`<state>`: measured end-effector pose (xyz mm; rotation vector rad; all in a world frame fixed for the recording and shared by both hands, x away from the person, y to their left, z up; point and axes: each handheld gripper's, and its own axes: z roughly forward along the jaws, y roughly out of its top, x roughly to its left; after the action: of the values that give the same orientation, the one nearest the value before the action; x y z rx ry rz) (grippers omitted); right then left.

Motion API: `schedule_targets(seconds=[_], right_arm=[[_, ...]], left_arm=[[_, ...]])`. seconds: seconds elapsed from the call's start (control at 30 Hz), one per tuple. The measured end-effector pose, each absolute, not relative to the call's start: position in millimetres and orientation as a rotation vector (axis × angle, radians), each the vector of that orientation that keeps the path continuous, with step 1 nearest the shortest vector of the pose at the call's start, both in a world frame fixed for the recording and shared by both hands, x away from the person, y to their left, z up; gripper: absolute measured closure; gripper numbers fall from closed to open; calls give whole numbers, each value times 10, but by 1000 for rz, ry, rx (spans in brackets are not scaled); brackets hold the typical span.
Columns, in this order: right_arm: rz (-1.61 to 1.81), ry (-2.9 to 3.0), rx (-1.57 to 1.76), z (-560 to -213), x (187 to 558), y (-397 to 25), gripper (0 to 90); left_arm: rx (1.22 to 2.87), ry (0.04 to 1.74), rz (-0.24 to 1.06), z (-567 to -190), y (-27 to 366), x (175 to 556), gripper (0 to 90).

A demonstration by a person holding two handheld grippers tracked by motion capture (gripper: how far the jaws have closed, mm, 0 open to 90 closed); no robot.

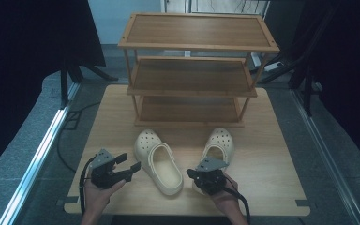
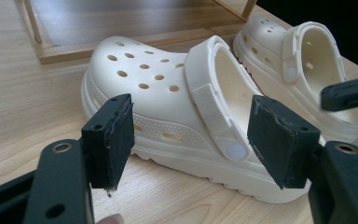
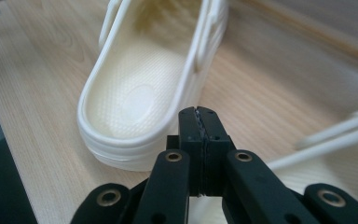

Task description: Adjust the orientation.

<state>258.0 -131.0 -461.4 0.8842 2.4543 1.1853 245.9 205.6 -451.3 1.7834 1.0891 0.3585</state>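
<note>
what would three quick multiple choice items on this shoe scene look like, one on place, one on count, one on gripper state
1. Where do the two cream clogs sit?
A. on the table in front of the rack
B. on the rack's top shelf
C. on the floor

2. How many shelves does the wooden rack have?
A. two
B. three
C. five

3. How do the grippers' fingers stand?
A. both open
B. left shut, right open
C. left open, right shut

Answers: 1 A, the left clog and right clog lie on the table before the rack. 2 B, three wooden levels are stacked. 3 C, the left gripper has fingers spread wide apart, and the right gripper has them pressed together.
</note>
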Motion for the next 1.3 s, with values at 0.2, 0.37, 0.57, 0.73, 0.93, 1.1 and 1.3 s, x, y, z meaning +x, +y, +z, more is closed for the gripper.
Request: schedule_targets(seconds=[0.2, 0.37, 0.57, 0.73, 0.93, 1.1, 1.3], right_arm=[[1107, 2479, 878, -4689, 2596, -1172, 897], [1023, 2494, 863, -4749, 2584, -1072, 900], [1029, 2518, 819, -4739, 2514, -977, 900], [1092, 2579, 778, -4730, 2468, -862, 900], [1170, 2636, 690, -4734, 2434, -583, 898], [1221, 2639, 631, -4776, 2424, -367, 890], [1269, 2612, 633, -4769, 2412, -424, 852]], left_arm=[[1790, 1083, 353, -4517, 2043, 2446, 321], [1790, 1082, 350, -4519, 2039, 2458, 321], [1785, 1085, 349, -4512, 2063, 2456, 320], [1769, 1090, 345, -4502, 2116, 2452, 320], [1746, 1116, 344, -4523, 2245, 2459, 319], [1740, 1135, 345, -4545, 2311, 2467, 319], [1752, 1135, 346, -4545, 2290, 2459, 317]])
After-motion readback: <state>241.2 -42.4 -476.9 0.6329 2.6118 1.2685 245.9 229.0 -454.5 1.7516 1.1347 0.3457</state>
